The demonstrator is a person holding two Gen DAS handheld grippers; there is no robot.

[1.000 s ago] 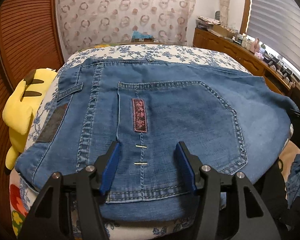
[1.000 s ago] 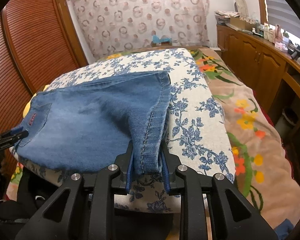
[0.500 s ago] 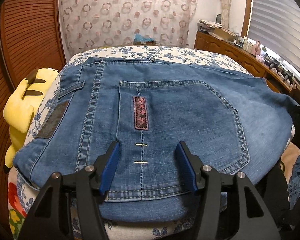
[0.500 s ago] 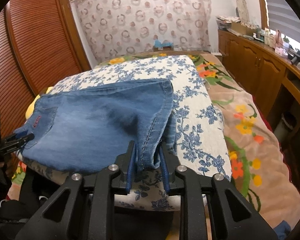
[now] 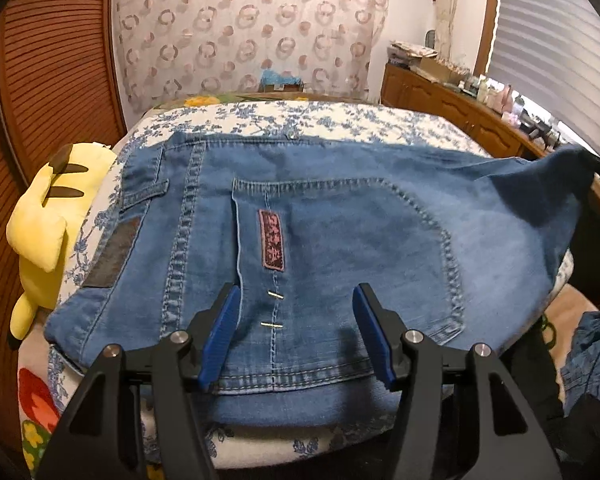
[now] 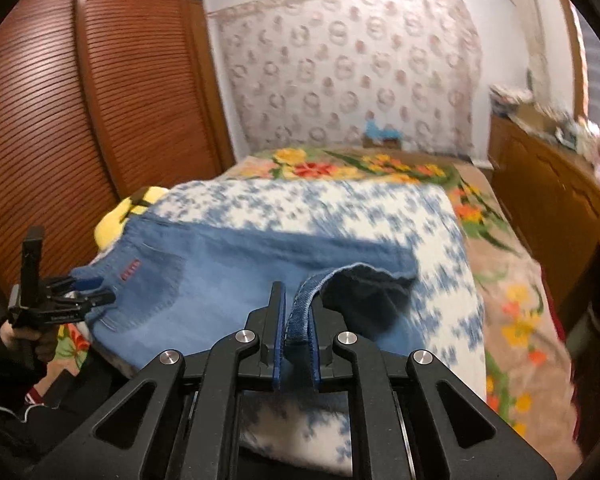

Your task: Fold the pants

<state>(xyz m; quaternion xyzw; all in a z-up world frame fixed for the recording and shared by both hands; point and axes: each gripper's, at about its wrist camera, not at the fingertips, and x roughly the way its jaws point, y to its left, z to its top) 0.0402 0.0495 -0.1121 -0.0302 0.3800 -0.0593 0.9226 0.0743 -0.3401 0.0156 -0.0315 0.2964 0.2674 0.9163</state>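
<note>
Here, the right claw [image 6: 296,340] pinches the jeans [image 5: 340,240] hem—left claw [image 5: 296,340] spread—beside a yellow plush [image 5: 48,232].

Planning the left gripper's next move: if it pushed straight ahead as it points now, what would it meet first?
Probably the jeans: the open left gripper sits low over the denim, aimed at the back pocket. Depth is unclear.

A louvered wooden wardrobe [image 6: 80,120] is standing at nine o'clock, a ring-patterned curtain [image 5: 244,36] is hanging at twelve, and daylight is coming through blinds [image 5: 556,40] above a cluttered wooden sideboard [image 5: 452,100] at two o'clock.
</note>
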